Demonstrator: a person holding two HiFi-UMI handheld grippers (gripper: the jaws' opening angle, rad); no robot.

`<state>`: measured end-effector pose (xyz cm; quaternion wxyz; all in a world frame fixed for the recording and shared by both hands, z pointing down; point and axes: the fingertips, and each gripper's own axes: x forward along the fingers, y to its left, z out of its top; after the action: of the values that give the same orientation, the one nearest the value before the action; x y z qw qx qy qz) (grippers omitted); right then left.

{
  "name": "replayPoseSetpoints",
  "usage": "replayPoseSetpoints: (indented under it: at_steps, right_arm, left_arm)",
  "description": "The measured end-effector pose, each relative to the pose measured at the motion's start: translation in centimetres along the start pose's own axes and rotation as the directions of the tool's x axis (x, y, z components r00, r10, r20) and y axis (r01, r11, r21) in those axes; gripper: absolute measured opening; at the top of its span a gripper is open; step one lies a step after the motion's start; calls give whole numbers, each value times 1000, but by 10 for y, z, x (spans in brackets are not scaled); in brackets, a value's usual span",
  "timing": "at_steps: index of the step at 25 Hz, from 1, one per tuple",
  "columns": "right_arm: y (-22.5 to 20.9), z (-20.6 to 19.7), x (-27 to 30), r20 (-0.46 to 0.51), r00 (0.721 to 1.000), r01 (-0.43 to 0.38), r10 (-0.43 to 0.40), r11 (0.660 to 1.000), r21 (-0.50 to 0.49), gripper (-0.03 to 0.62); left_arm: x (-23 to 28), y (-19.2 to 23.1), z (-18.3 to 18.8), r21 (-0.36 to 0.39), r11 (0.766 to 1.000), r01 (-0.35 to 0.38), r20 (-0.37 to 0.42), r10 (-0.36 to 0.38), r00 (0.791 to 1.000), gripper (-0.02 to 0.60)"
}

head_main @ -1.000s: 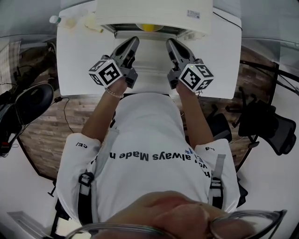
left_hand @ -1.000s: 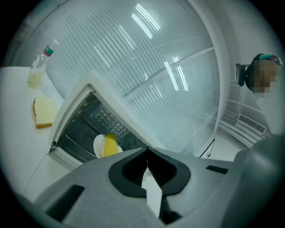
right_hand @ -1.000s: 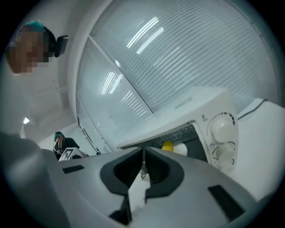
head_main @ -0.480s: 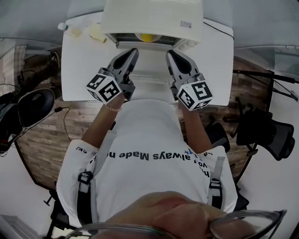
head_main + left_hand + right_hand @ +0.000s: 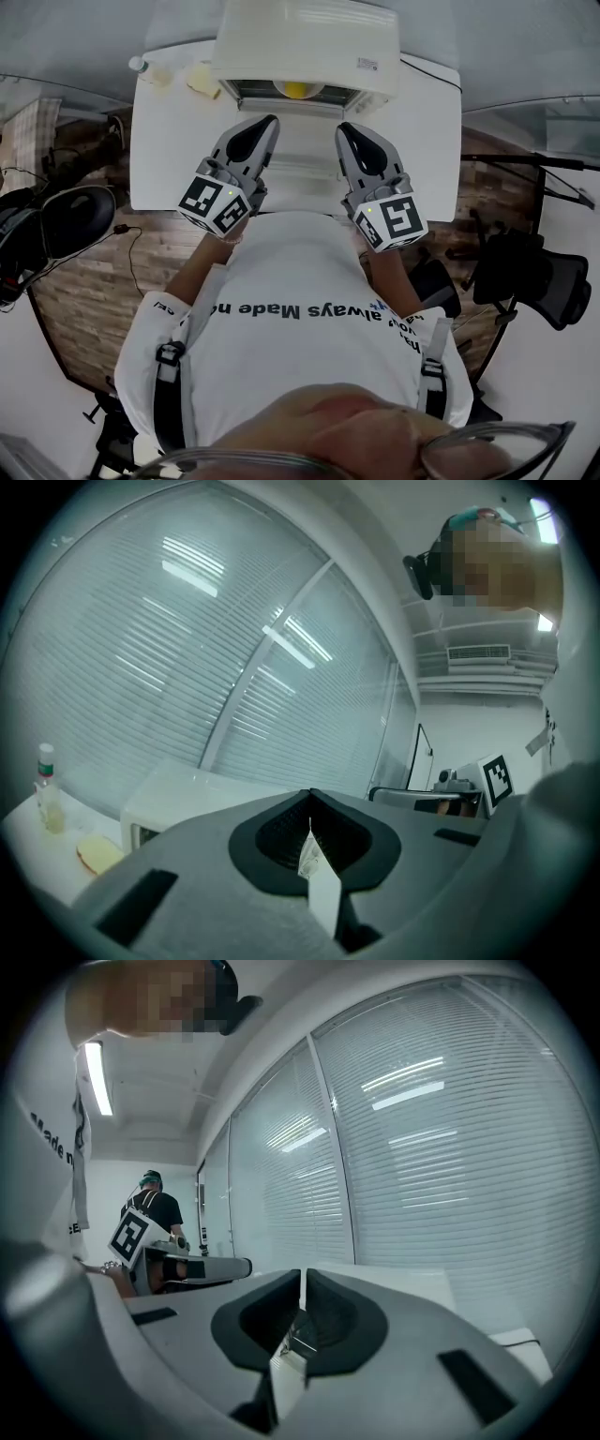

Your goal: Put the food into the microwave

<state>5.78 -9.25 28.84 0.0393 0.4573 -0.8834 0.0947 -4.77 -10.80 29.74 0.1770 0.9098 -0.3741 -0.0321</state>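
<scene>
A white table [image 5: 169,159] is seen from above, set on a wood-patterned floor [image 5: 84,281], with a dark office chair [image 5: 70,217] at its left and another chair [image 5: 534,267] at its right. At the table's far edge a white microwave [image 5: 305,42] is placed, its cavity turned toward the person in the white printed shirt [image 5: 300,319]. The food [image 5: 296,89], a yellow rounded item, is seen inside the microwave's cavity, near the middle of the opening.

Two grey tongs are held side by side above the table, just in front of the microwave and pointed at it. The left tongs [image 5: 270,120] are aimed at the left part of the opening, the right tongs [image 5: 343,127] at the right part, and a gap is kept between them. In the left gripper view the jaws of the left tongs are shown pressed together at the tips, with nothing caught between them. In the right gripper view the jaws of the right tongs are likewise clenched and empty. Neither pair is touching the food or the microwave.

A marker cube [image 5: 216,200] is carried at the rear of the left tongs, and a second cube [image 5: 391,220] at the rear of the right.

To the left of the microwave a pale yellow flat item [image 5: 202,79] is laid on the table, and beyond it, at the table's far left corner, a small clear bottle [image 5: 140,65] is stood upright.
</scene>
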Motion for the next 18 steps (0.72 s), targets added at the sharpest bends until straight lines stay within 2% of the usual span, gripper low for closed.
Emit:
replayPoseSetpoints:
  at_steps: [7,18]
  right_arm:
    - [12,23,-13,27,1000,-7,8,999,-32,23]
    - [22,42,-24,45,999,-9,11,998,-57,21]
  left_arm:
    - [-11,-16,21,69,998,6,32,-8,999,11]
    - [-17,-32,34,98,995,18,48,-23,999,12]
